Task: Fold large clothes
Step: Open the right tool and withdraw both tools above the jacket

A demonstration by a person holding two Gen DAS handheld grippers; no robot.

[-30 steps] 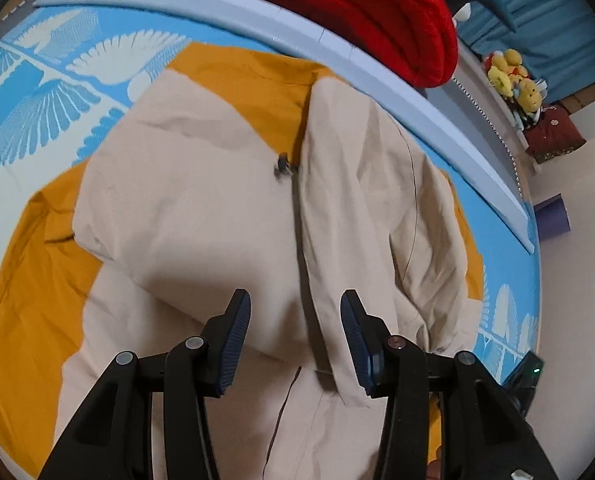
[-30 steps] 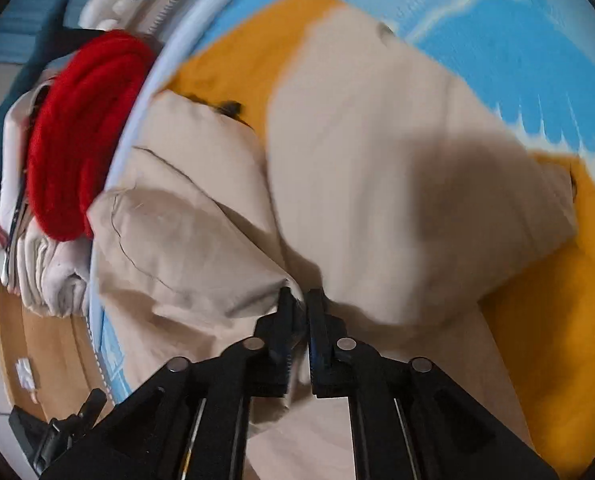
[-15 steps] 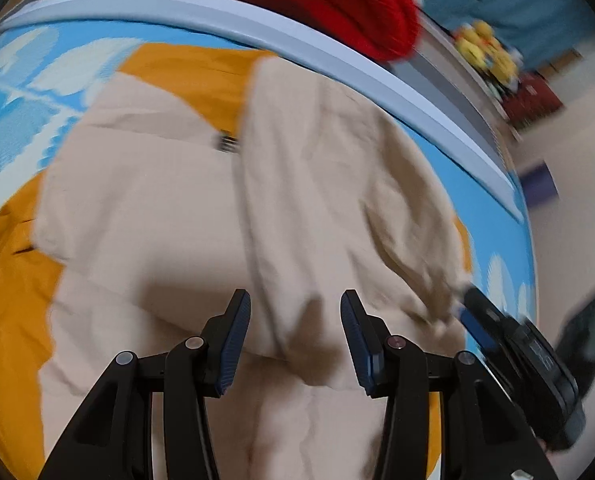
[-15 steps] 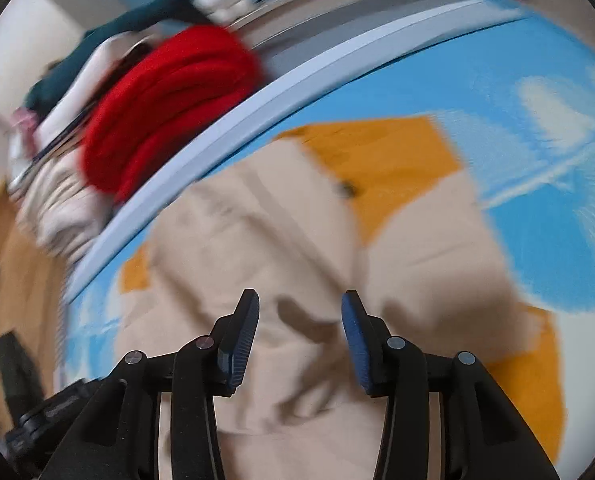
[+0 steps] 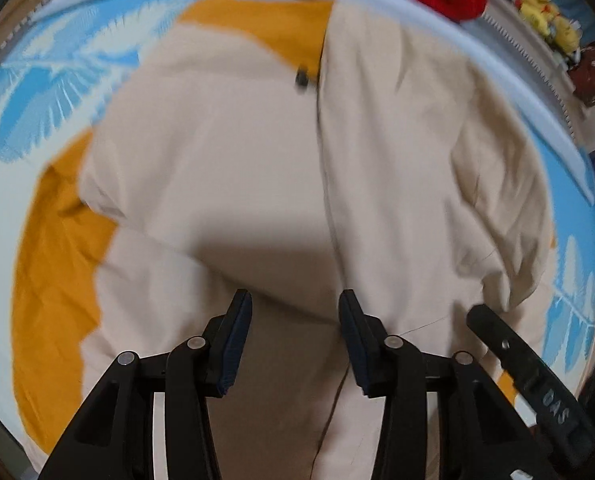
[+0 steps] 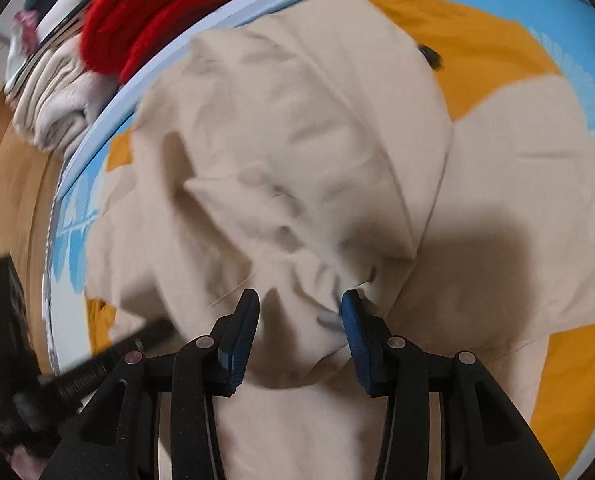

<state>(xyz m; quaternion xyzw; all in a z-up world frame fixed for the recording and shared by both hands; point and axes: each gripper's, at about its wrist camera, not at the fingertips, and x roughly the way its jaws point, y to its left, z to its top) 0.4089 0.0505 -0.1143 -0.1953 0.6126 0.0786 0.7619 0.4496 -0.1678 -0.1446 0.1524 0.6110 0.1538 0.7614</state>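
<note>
Jacket (image 5: pixel 233 168), beige with an orange lining, lies spread over the blue-and-white mat (image 5: pixel 49 92), filling the middle of both views; one flap is folded in, its edge running from 12 to 6 o'clock in the left view. No bin or basket shows. At 11 o'clock in the right view a red knit (image 6: pixel 145 12) and pale folded cloth (image 6: pixel 53 108) sit stacked past the mat's rim. Left gripper (image 5: pixel 295 340) hovers over the jacket, jaws apart, nothing between them. Right gripper (image 6: pixel 300 336) has just been opening; its jaws stand apart above bunched fabric, not pinching it. Both views are blurred. The jacket's lower part is hidden behind the grippers.
</note>
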